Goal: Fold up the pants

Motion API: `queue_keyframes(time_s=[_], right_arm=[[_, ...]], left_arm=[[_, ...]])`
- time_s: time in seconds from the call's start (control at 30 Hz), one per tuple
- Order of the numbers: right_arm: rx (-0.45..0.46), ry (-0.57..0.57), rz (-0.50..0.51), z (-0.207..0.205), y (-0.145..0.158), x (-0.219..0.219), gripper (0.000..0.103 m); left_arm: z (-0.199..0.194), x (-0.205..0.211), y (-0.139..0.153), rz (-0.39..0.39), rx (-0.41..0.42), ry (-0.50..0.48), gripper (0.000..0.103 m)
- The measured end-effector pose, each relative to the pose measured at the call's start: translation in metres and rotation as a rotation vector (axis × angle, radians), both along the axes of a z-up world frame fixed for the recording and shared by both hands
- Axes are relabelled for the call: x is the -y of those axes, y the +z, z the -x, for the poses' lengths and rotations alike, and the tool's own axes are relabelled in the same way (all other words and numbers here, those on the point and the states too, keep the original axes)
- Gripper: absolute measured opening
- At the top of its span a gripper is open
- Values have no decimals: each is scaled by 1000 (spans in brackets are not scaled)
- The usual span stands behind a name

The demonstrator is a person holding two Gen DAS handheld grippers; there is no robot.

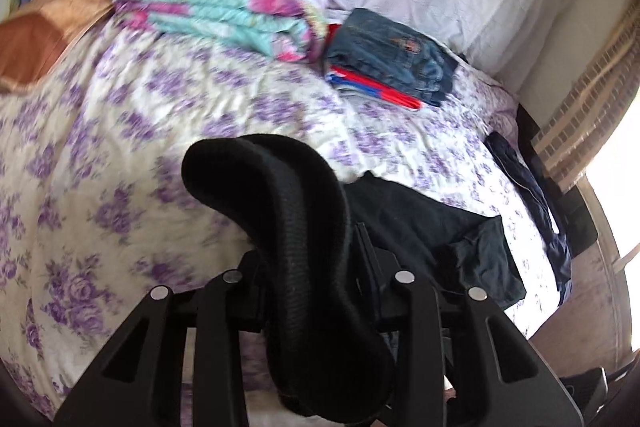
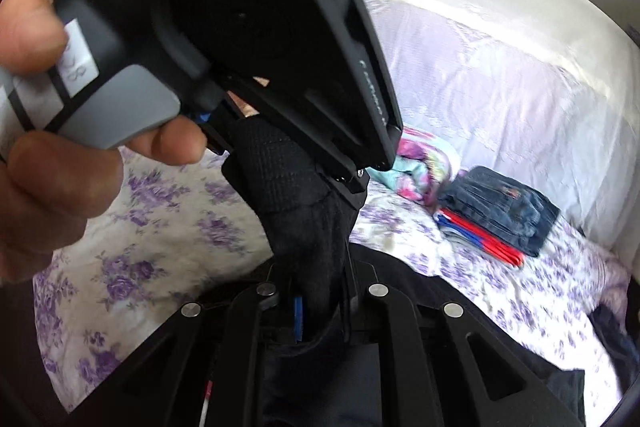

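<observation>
Black pants [image 1: 304, 267] waistband clamped in my left gripper [image 1: 308, 251] and right gripper [image 2: 316, 291]; a loose bite risks slipping, lower centre.

pants [image 1: 280, 195]: black ribbed knit cloth, matt | bedsheet [image 1: 120, 155]: soft floral cotton | jeans [image 1: 384, 51]: denim

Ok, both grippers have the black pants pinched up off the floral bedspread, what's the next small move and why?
Probably carry the black ribbed waistband across and lay it on the pants' far end. Both the left gripper and the right gripper clamp bunched cloth, lifted above the purple-flowered bedspread, while the rest lies flat there.
</observation>
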State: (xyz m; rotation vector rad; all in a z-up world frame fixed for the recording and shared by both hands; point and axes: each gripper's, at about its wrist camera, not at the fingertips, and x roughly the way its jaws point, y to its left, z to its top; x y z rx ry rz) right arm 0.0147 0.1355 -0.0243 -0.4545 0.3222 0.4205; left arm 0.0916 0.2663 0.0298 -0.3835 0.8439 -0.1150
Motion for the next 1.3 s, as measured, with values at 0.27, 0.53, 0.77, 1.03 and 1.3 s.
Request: queue_keyframes(time_s=[0.27, 0.53, 0.77, 1.03, 1.3], right_arm=[[34, -137, -110, 2, 15, 76, 13], [-6, -307, -211, 3, 10, 162, 13], [-72, -447, -373, -2, 1, 244, 13], [-178, -530, -556, -6, -21, 300, 13], [-239, -611, -684, -3, -32, 321, 13]], left_arm=[[-26, 92, 25, -65, 50, -113, 34], [-67, 185, 11, -67, 4, -256, 34], [-97, 270, -4, -63, -59, -389, 33], [-113, 333, -27, -101, -125, -474, 33], [-122, 361, -45, -119, -150, -509, 34]])
